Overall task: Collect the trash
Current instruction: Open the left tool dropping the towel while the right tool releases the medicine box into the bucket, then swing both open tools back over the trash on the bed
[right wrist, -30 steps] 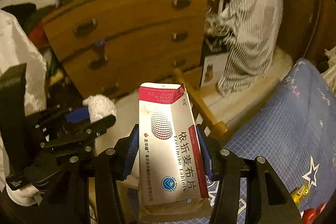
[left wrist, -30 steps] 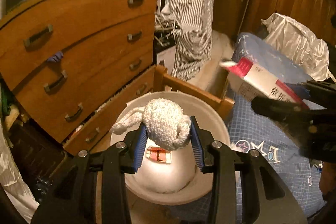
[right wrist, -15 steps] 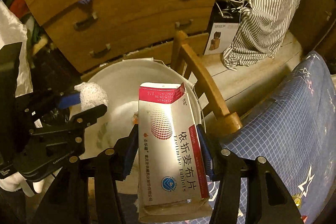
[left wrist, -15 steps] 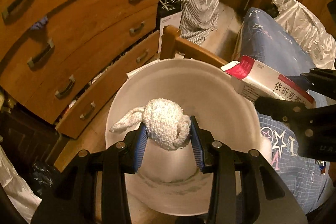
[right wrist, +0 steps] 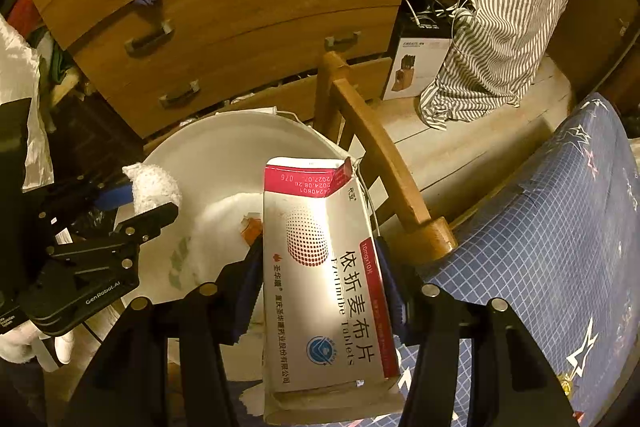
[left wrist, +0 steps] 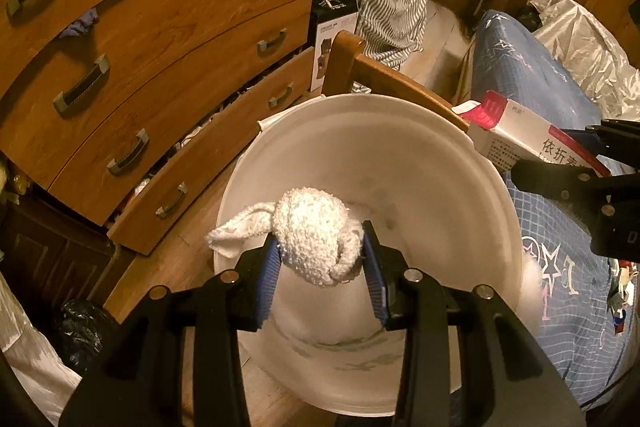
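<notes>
Left gripper (left wrist: 320, 259) clamps a knotted white rag (left wrist: 316, 239) over the bin (left wrist: 360, 123); right gripper (right wrist: 320, 283) grips a pill box (right wrist: 324, 267) (red-topped).

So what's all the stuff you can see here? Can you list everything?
white bin: one, white, on the floor below both tools
knotted cloth: one, white, gripped over the bin
tablet box: one, white and red, gripped at the bin's edge
orange scrap: one, inside the bin
chest of drawers: one, brown wood, behind the bin, bottom drawer ajar
wooden rail: one, brown, beside the bin
quilt: one, blue with stars, on the right
striped cloth: one, grey and white, hanging at the back
knife-block carton: one, white, on the floor
left tool: black, blue pads
right tool: black, blue pads
gloved hand: one, white, lower left
</notes>
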